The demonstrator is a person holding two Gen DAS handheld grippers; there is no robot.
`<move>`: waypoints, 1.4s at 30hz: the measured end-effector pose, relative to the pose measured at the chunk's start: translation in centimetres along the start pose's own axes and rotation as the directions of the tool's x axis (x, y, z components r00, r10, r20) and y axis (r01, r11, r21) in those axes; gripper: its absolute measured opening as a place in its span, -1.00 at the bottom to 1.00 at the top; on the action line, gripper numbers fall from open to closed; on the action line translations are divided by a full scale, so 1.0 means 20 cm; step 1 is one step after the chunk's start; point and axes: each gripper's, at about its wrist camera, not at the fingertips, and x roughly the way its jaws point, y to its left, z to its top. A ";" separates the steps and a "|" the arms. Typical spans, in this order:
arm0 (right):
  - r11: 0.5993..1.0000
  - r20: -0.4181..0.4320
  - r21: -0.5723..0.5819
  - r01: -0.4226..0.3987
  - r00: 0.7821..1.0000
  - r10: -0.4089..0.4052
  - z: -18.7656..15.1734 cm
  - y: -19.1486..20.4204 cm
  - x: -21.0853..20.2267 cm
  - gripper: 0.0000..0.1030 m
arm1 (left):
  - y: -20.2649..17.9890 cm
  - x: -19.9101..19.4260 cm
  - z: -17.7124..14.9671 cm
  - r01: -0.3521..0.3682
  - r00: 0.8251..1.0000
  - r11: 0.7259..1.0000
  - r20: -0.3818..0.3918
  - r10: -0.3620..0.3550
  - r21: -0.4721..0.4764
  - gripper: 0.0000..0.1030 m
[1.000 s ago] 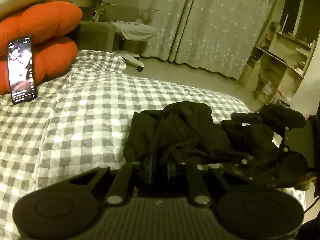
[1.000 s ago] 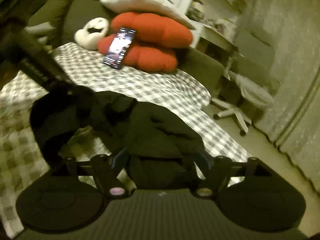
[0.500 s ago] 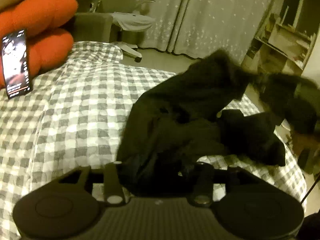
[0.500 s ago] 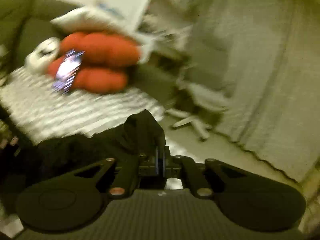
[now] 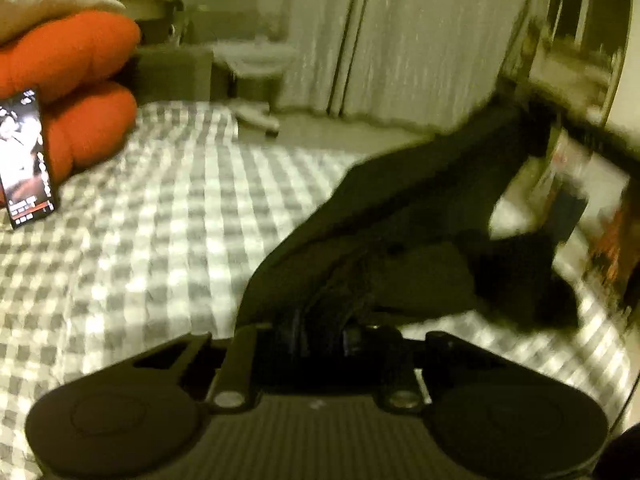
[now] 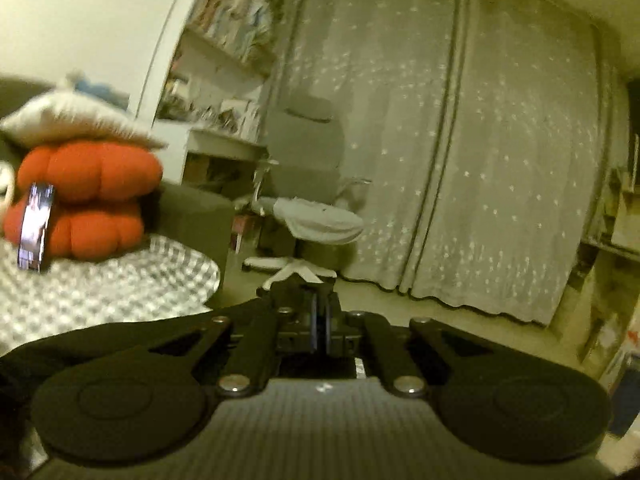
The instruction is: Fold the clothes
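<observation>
The left gripper (image 5: 320,330) is low over the checked bed (image 5: 152,248), right of the orange cushions (image 5: 72,92), and its fingers are narrow, holding one end of the black garment (image 5: 400,232). From there the cloth rises to the right and away from the cushions, so its long axis runs between the two hands. The right gripper (image 6: 320,324) is higher, off the bed edge; its fingers are pressed together, and dark cloth lies just left of them, probably pinched. The next move, I think, needs this span kept tight.

Black garment (image 5: 400,216) stretched taut above bed
</observation>
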 end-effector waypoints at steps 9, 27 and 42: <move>0.992 0.177 0.128 0.007 0.984 -0.030 0.16 -0.12 -0.19 -0.94 | 0.13 -0.27 0.07 0.150 0.971 0.987 0.196 -0.137 -0.052 -0.62; 0.997 0.338 0.031 0.065 0.938 -0.072 0.49 -0.13 -0.59 -1.00 | 0.05 -0.54 0.08 0.144 0.920 0.989 0.361 -0.150 0.043 -0.92; 0.749 -0.348 -0.410 -0.520 0.849 0.398 -0.39 0.32 -0.35 0.41 | 0.12 -0.55 0.11 0.032 0.896 0.990 0.443 0.031 -0.134 -0.92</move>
